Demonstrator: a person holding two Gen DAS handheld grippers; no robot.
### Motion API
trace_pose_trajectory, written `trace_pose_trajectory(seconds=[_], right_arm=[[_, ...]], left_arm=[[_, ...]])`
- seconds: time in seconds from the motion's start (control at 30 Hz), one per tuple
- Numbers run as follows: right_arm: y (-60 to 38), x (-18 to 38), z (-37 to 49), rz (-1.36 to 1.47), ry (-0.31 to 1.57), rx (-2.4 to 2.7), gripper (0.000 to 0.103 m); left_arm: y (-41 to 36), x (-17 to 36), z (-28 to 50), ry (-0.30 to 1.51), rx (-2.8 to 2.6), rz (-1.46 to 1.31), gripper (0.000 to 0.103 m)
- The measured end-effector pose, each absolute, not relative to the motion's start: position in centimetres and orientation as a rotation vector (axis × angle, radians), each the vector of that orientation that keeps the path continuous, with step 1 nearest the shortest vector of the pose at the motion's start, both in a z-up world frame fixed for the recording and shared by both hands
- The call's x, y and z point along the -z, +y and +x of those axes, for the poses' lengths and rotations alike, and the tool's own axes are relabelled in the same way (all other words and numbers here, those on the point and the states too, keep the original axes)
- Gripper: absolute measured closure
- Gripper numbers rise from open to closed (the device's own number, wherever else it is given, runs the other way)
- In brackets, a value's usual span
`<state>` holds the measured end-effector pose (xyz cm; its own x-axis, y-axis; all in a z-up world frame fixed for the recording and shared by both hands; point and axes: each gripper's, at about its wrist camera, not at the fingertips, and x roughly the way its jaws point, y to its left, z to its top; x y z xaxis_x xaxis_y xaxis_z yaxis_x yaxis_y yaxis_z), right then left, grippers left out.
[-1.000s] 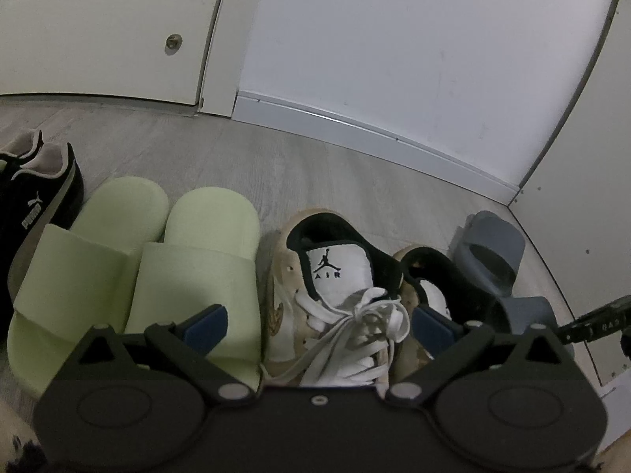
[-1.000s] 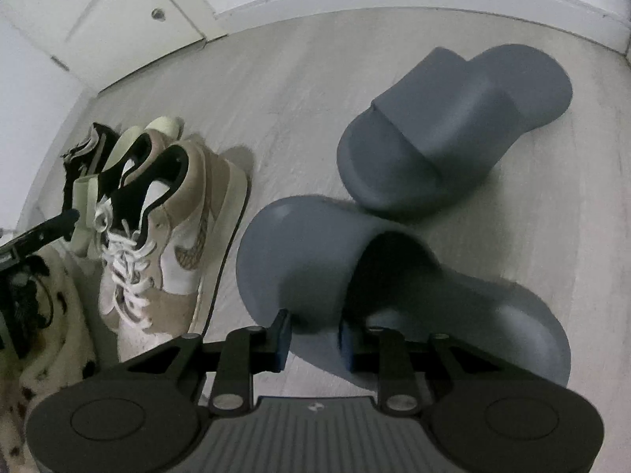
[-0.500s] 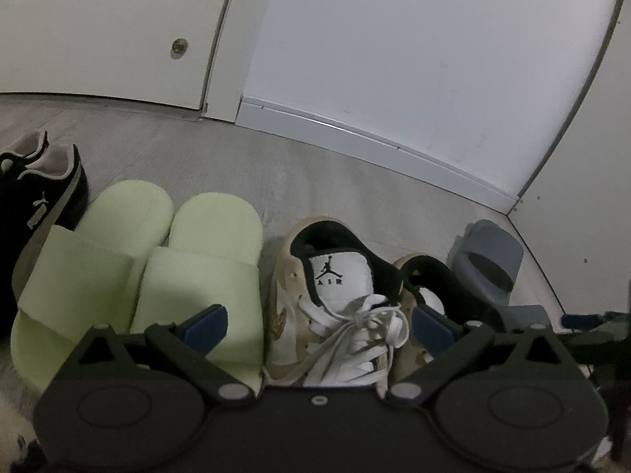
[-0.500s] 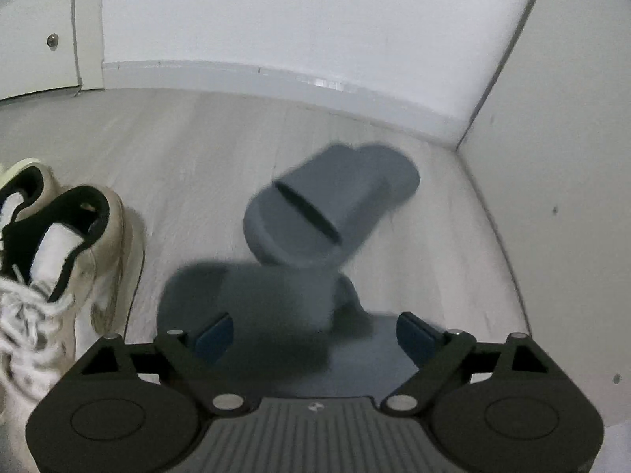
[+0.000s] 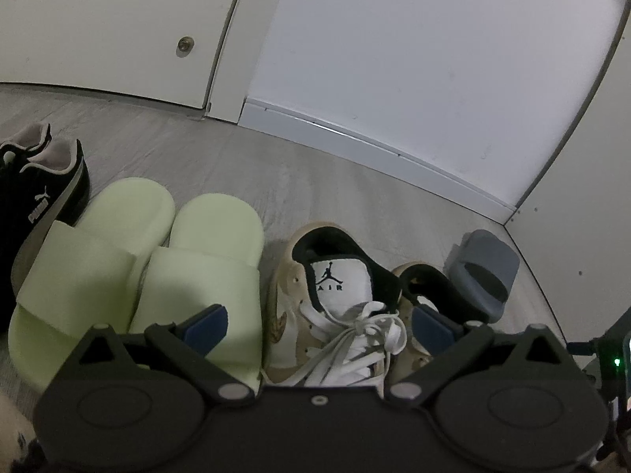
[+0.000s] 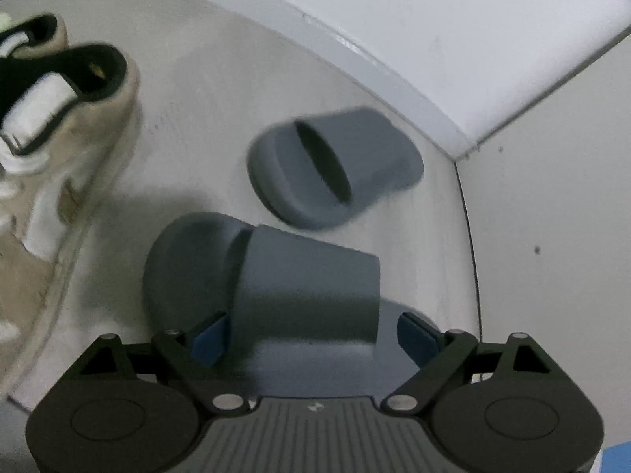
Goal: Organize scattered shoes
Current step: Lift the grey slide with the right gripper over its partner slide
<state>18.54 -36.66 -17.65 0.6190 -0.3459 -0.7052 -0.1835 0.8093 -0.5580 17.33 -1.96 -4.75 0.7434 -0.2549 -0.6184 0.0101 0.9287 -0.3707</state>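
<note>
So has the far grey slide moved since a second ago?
Cannot tell. The right camera swung, and in the steady left view the far slide is still by the corner wall, partly hidden.

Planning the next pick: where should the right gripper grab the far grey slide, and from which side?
Grip the far grey slide on its strap, one finger inside the dark foot opening, coming from above. The strap arches clear of the sole; the open right gripper hangs over the near slide.
</note>
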Motion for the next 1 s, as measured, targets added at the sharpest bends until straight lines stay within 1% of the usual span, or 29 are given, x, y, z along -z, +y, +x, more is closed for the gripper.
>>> trace_pose_trajectory(seconds=[0.1, 0.17, 0.2, 0.23, 0.27, 0.4, 0.6, 0.67, 0.73, 0.8, 0.83, 0.97, 1.0], right_arm=[[-37.4, 17.7, 19.0, -0.616, 0.945, 0.128, 0.011], [-37.6, 18.0, 19.3, -0.600, 0.959, 0.125, 0.014], [-37.6, 18.1, 19.3, -0.603, 0.960, 0.108, 0.020], [-37.4, 18.2, 19.3, -0.608, 0.963, 0.091, 0.024], [-37.0, 18.1, 19.3, -0.618, 0.964, 0.083, 0.024], [-36.5, 19.0, 19.3, -0.804, 0.951, 0.024, 0.025], [-38.7, 19.6, 18.5, -1.134, 0.830, -0.232, 0.026], [-39.4, 19.4, 18.8, -1.173, 0.826, -0.274, 0.027], [-40.2, 19.4, 19.1, -1.204, 0.810, -0.302, 0.024], [-40.6, 18.8, 19.3, -1.144, 0.843, -0.292, 0.020], [-41.0, 18.0, 19.5, -1.041, 0.878, -0.278, 0.017], [-41.9, 15.0, 18.8, -0.715, 0.863, -0.224, 0.009], [-42.5, 13.7, 18.5, -0.542, 0.853, -0.180, 0.006]], left_arm=[[-2.0, 4.7, 17.3, 0.718, 0.148, -0.354, 0.002], [-2.0, 4.7, 17.2, 0.718, 0.147, -0.352, 0.002], [-2.0, 4.7, 17.2, 0.718, 0.146, -0.352, 0.002], [-1.9, 4.7, 17.2, 0.718, 0.146, -0.352, 0.002], [-1.9, 4.7, 17.2, 0.718, 0.146, -0.354, 0.002], [-2.0, 4.7, 17.3, 0.718, 0.147, -0.354, 0.002], [-2.4, 4.7, 17.3, 0.718, 0.152, -0.329, 0.002], [-2.5, 4.7, 17.3, 0.717, 0.152, -0.322, 0.002], [-2.5, 4.7, 17.2, 0.716, 0.153, -0.319, 0.002], [-2.5, 4.7, 17.3, 0.717, 0.154, -0.323, 0.002], [-2.4, 4.7, 17.3, 0.717, 0.155, -0.326, 0.002], [-2.4, 4.6, 17.2, 0.713, 0.163, -0.335, 0.002], [-2.4, 4.6, 17.2, 0.712, 0.165, -0.335, 0.002]])
